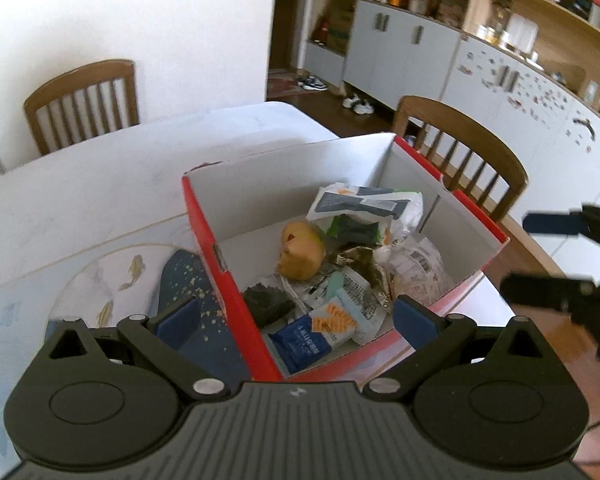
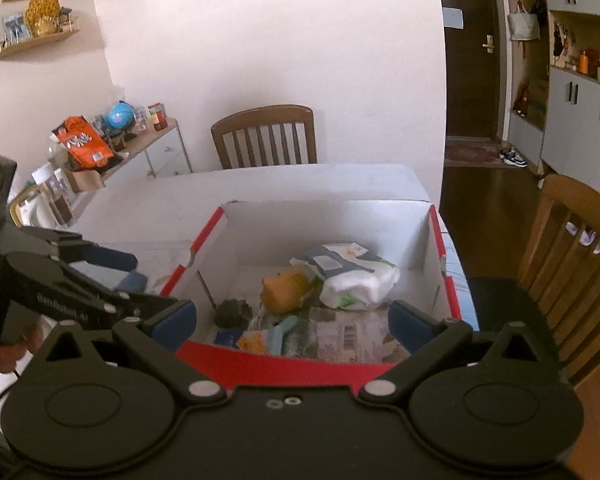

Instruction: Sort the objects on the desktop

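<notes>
A red cardboard box with white inside walls (image 1: 236, 296) (image 2: 436, 240) stands on the white table. It holds a white tissue pack (image 1: 364, 208) (image 2: 356, 280), an orange toy (image 1: 302, 254) (image 2: 286, 286), a dark lump (image 1: 268, 300) (image 2: 232, 312), crumpled wrappers (image 1: 416, 268) (image 2: 340, 334) and a blue sachet (image 1: 304, 338). My left gripper (image 1: 296, 316) is open and empty, above the box's near left corner; it also shows in the right wrist view (image 2: 128, 272). My right gripper (image 2: 292, 320) is open and empty over the box's near wall; it also shows in the left wrist view (image 1: 540, 256).
A dark blue speckled item (image 1: 188, 280) lies on a fish-patterned mat (image 1: 112, 280) left of the box. Wooden chairs (image 1: 84, 100) (image 1: 460, 152) (image 2: 264, 136) (image 2: 572, 256) stand around the table (image 1: 120, 168). A side shelf with snacks and jars (image 2: 100, 148) is at far left.
</notes>
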